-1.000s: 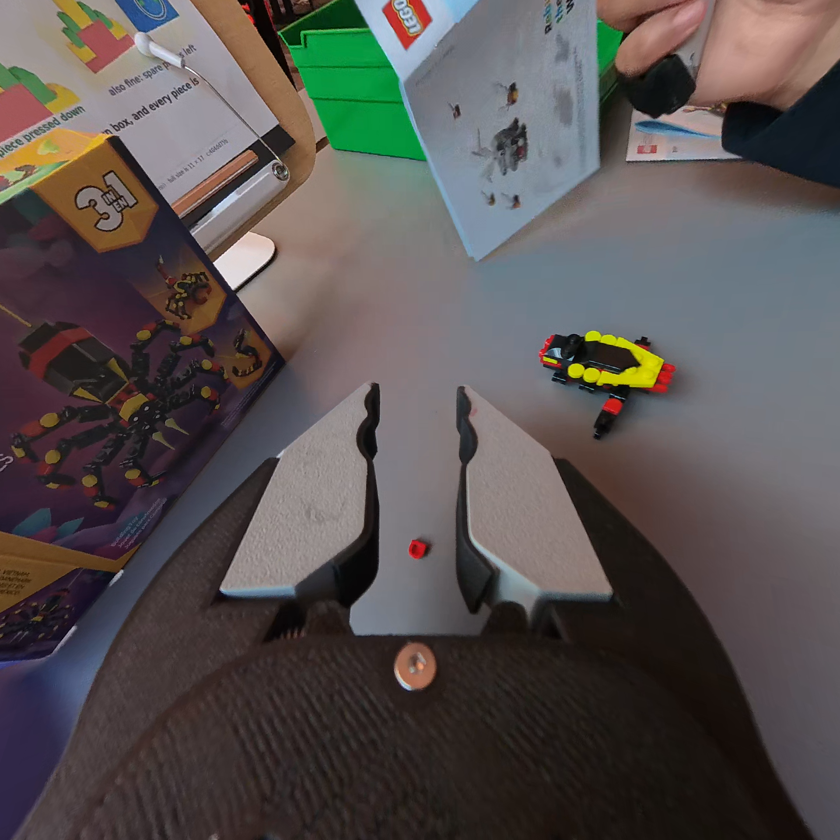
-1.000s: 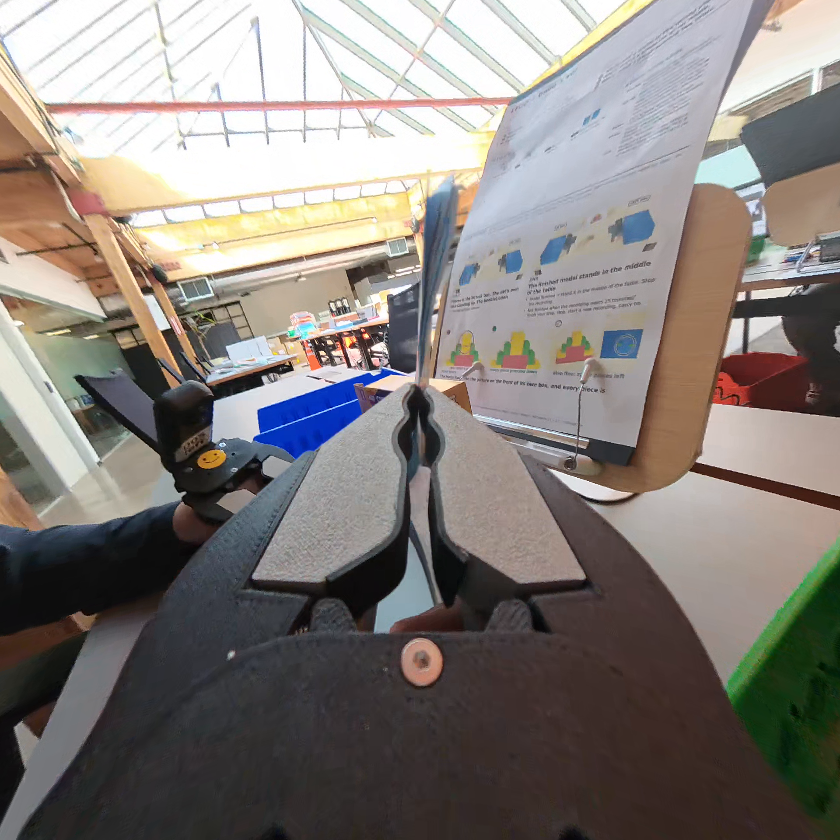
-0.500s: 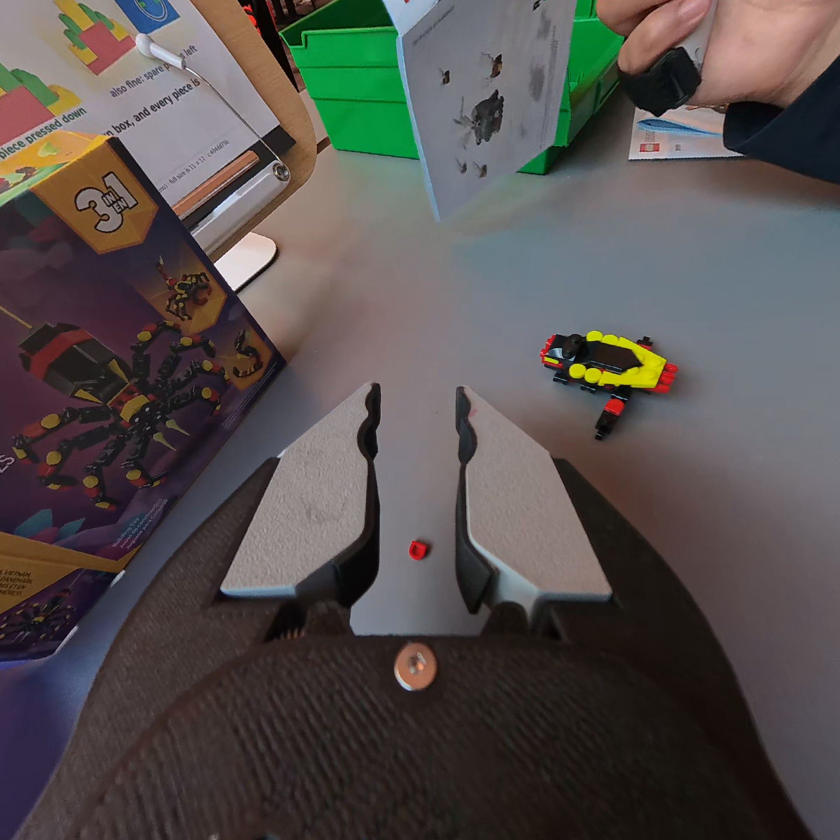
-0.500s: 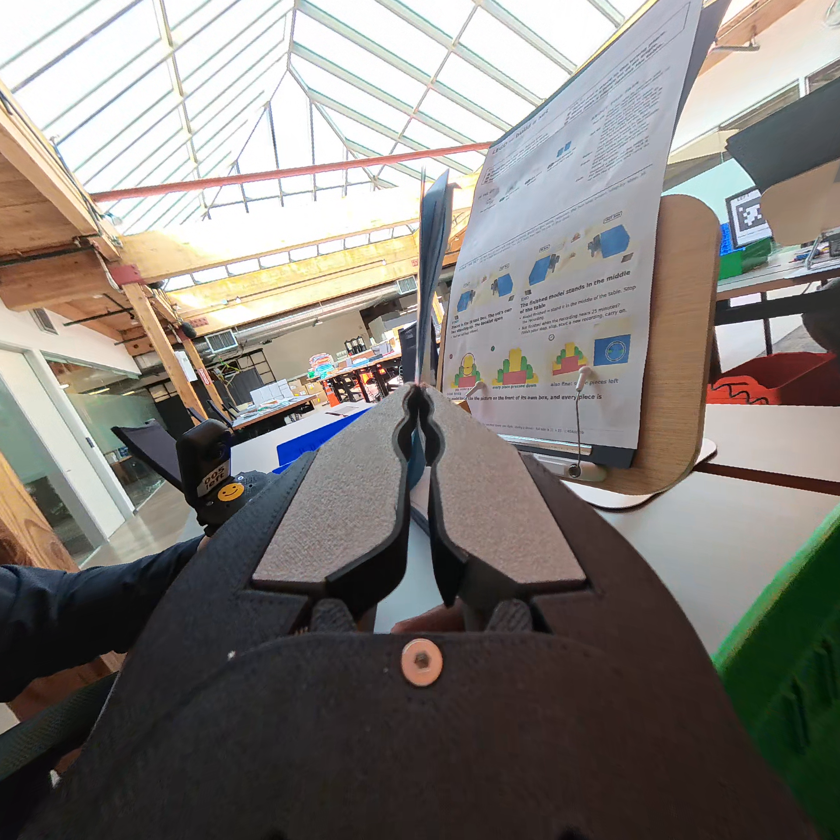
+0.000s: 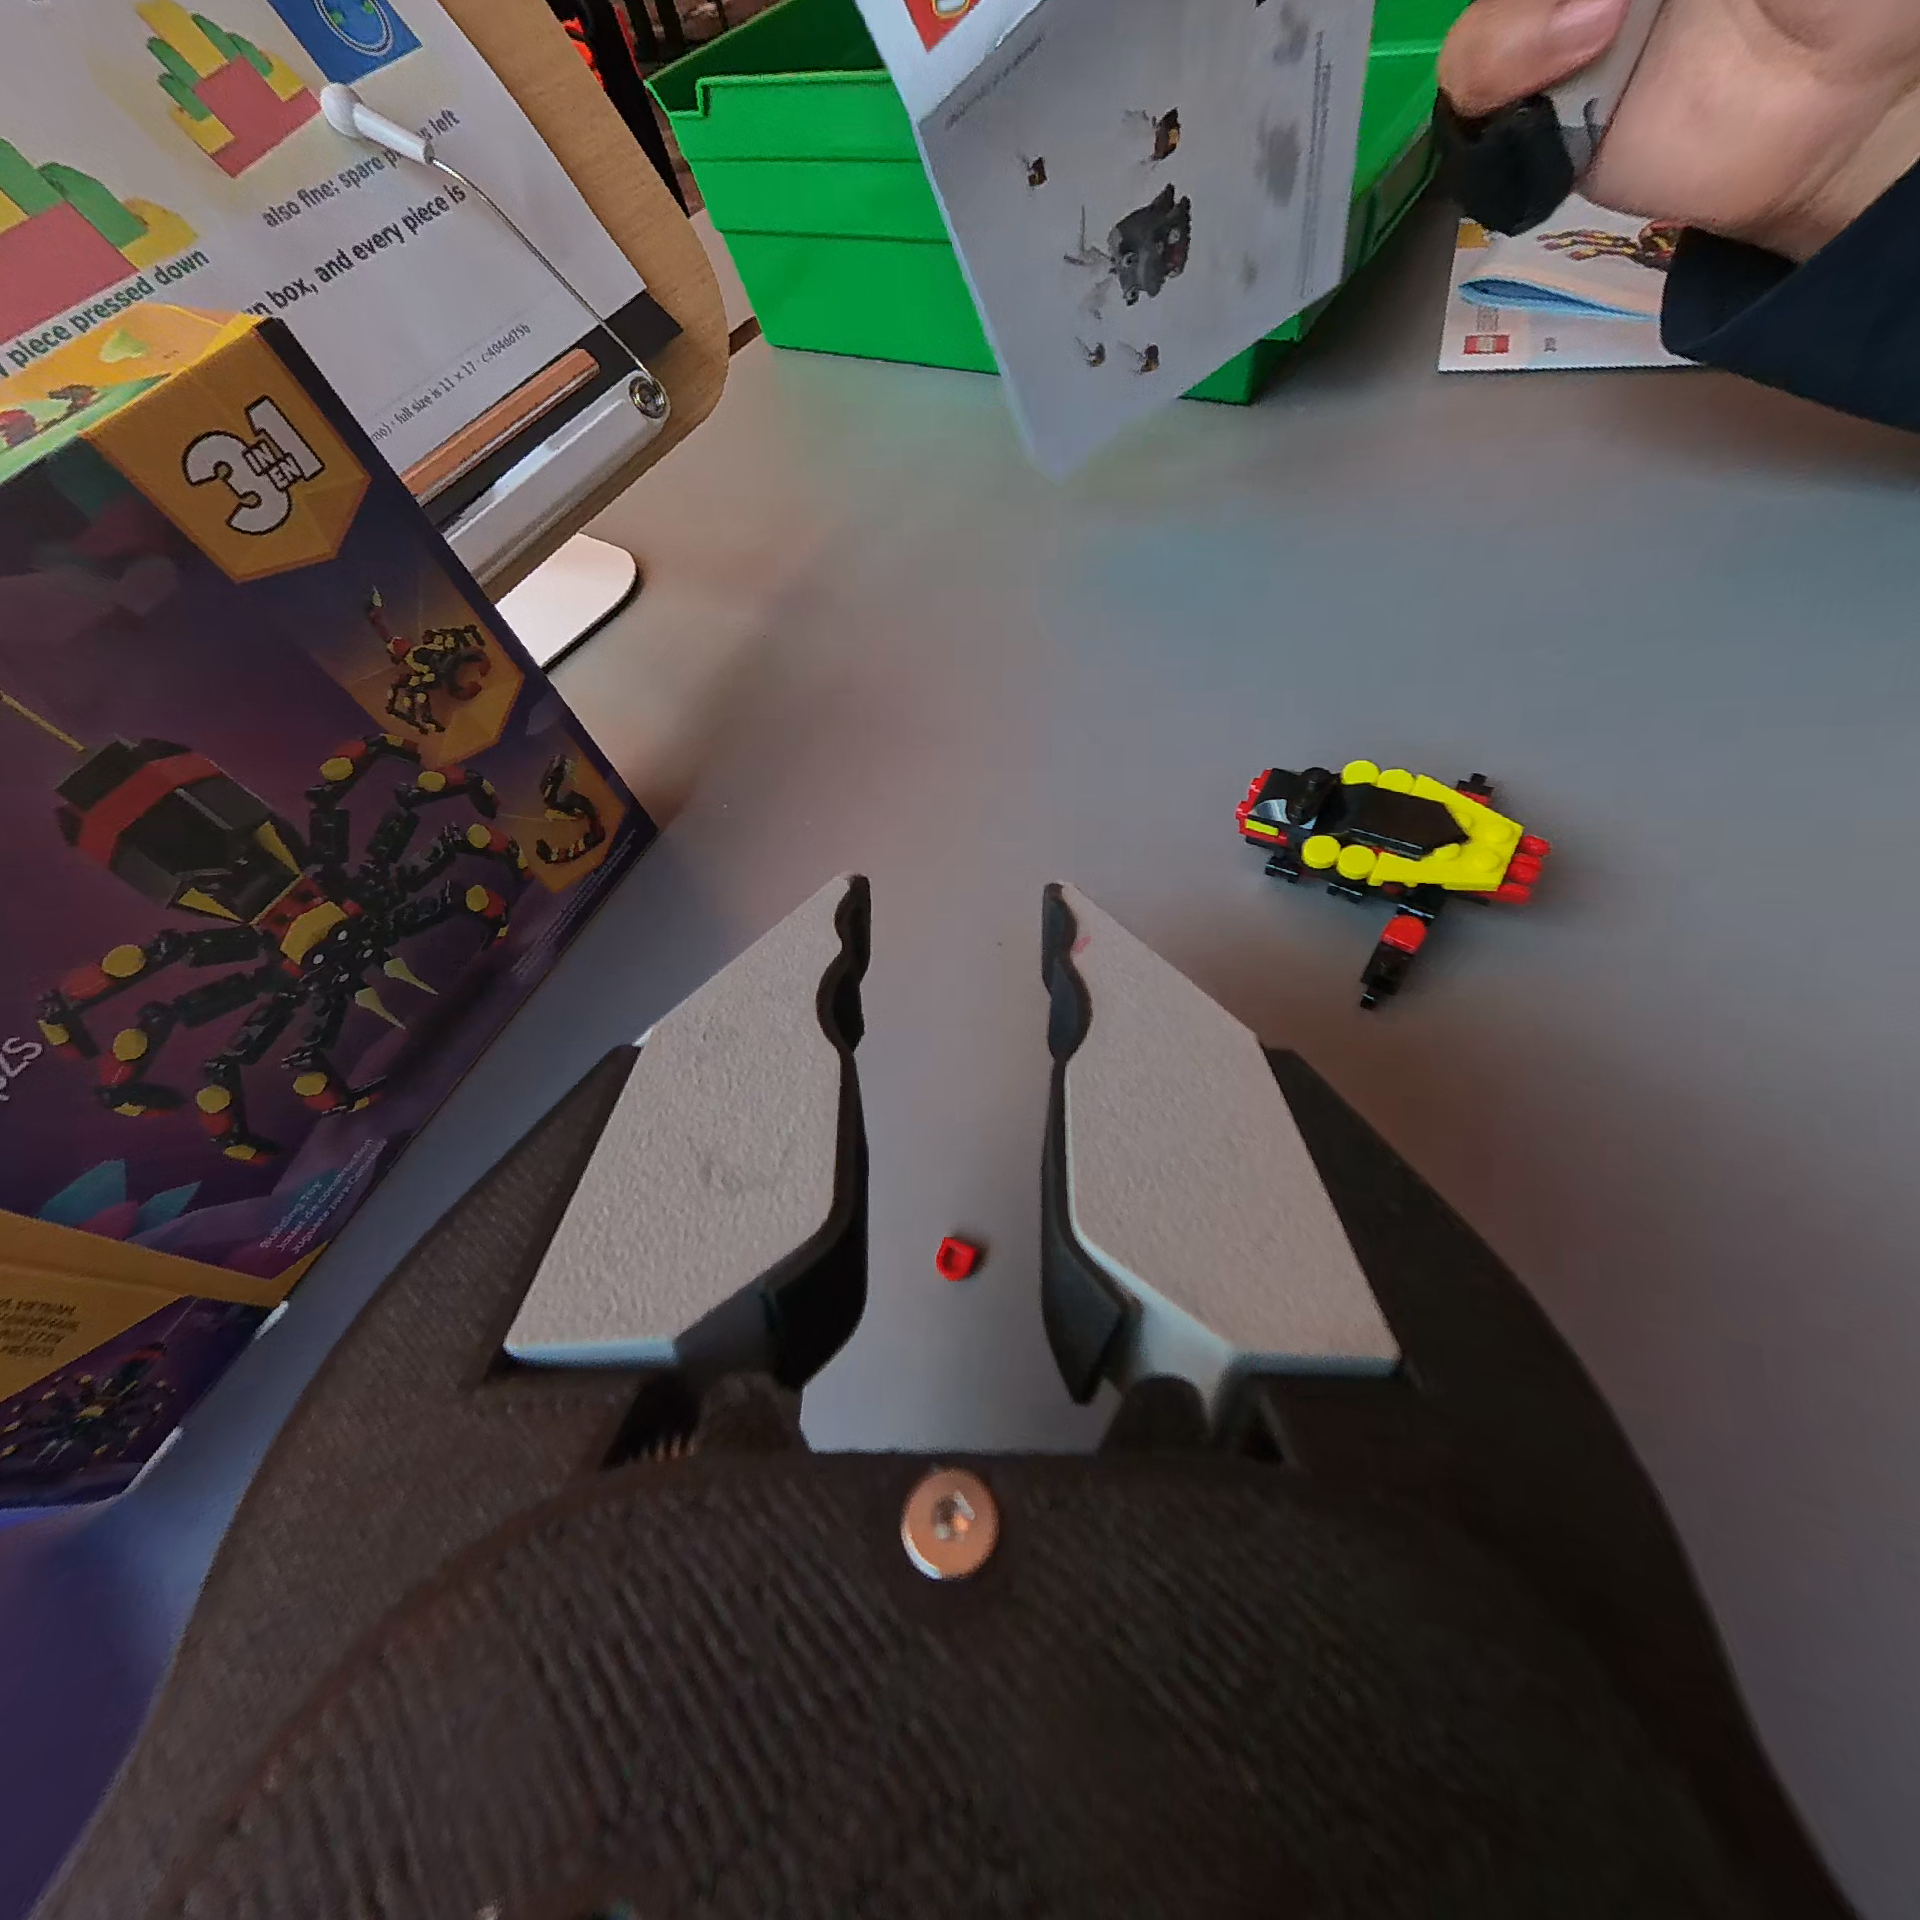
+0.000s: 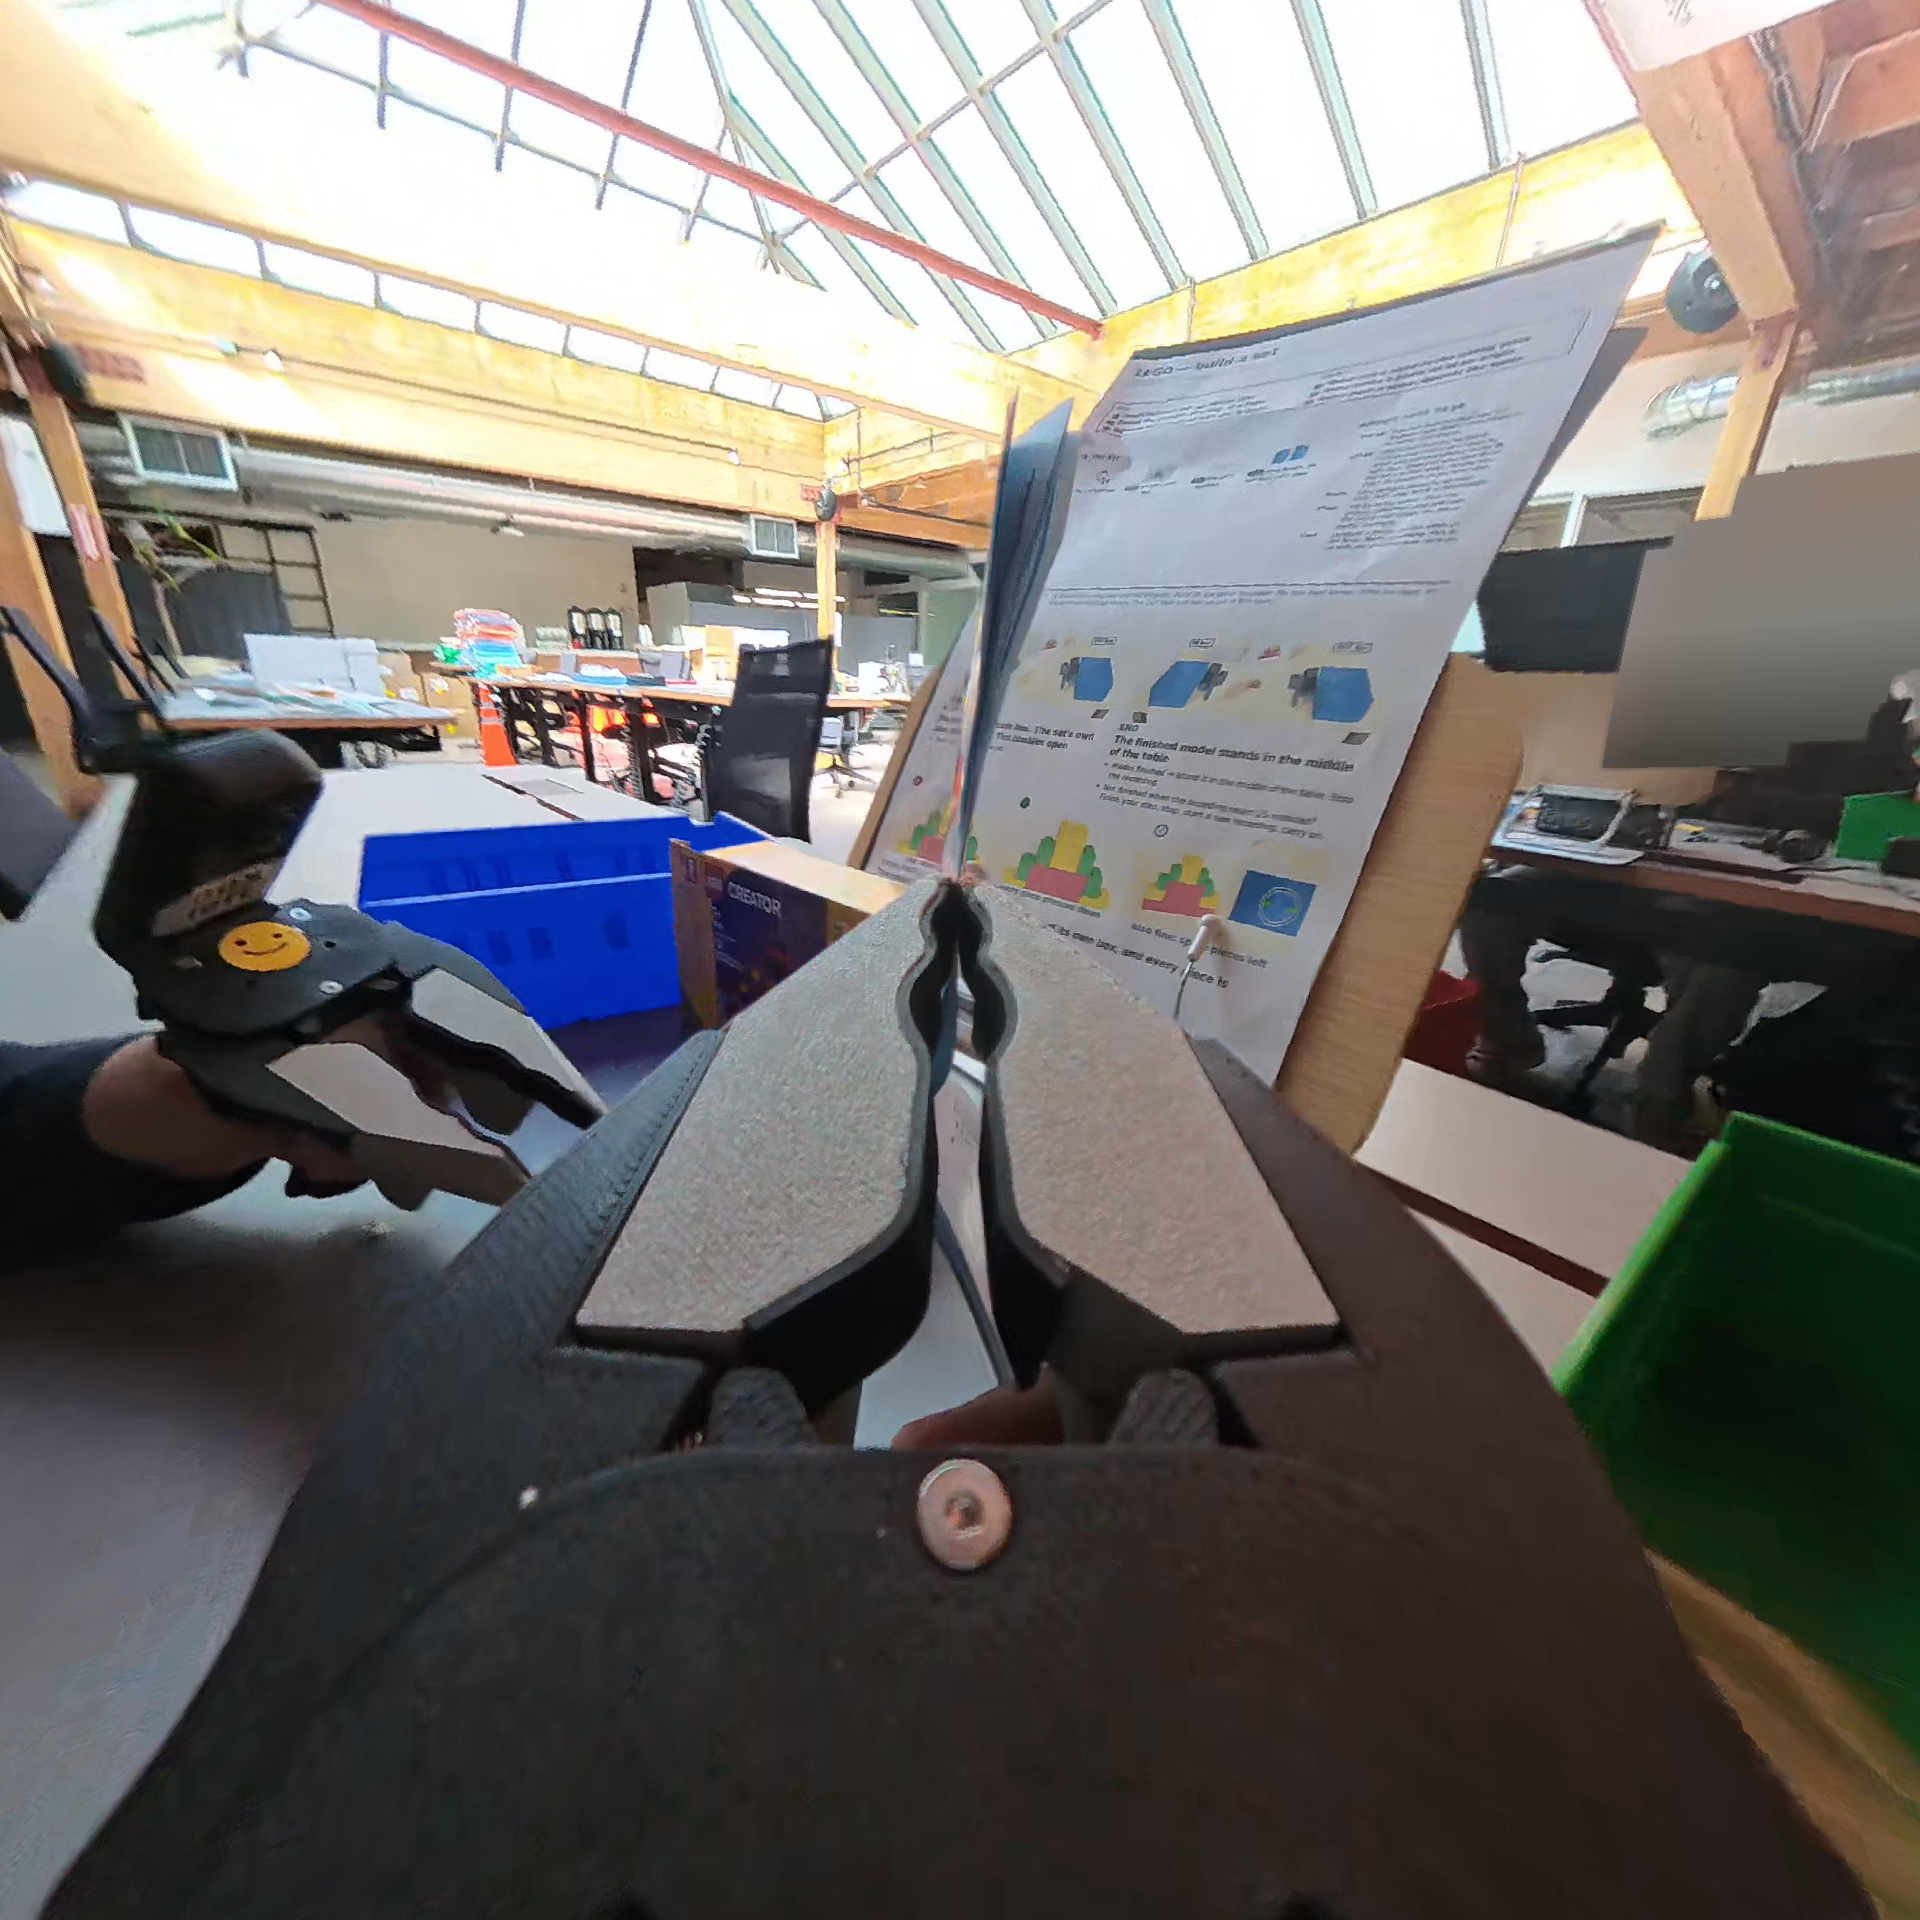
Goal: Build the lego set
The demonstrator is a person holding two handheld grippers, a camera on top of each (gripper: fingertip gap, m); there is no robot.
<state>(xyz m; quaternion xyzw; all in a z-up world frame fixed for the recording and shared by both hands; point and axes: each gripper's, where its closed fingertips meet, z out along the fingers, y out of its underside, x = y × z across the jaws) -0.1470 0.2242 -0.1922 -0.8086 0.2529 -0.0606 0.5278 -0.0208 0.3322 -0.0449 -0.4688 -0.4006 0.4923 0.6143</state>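
Two grippers in play. Left gripper [image 5: 951, 904] low over the grey bench [image 5: 1558, 1195], jaws apart, nothing in them. Tiny red brick [image 5: 956, 1256] flat on the bench, seen in the gap between the two fingers. Small yellow, black and red lego model [image 5: 1387, 847] on the bench off to the right, well apart from the brick. Tall purple set box [image 5: 260, 831] upright just beside the left finger. Right gripper [image 6: 961, 894] up in the air, jaws clamped on a thin booklet [image 6: 1013, 623], edge-on and upright. Same booklet tilted in the left wrist view, in front of a green bin [image 5: 831, 177]. Printed sheet on a wooden stand [image 6: 1382, 883] behind. Blue bin [image 6: 520, 914] farther back on the left. Second booklet [image 5: 1538, 312] flat on the bench, far right.
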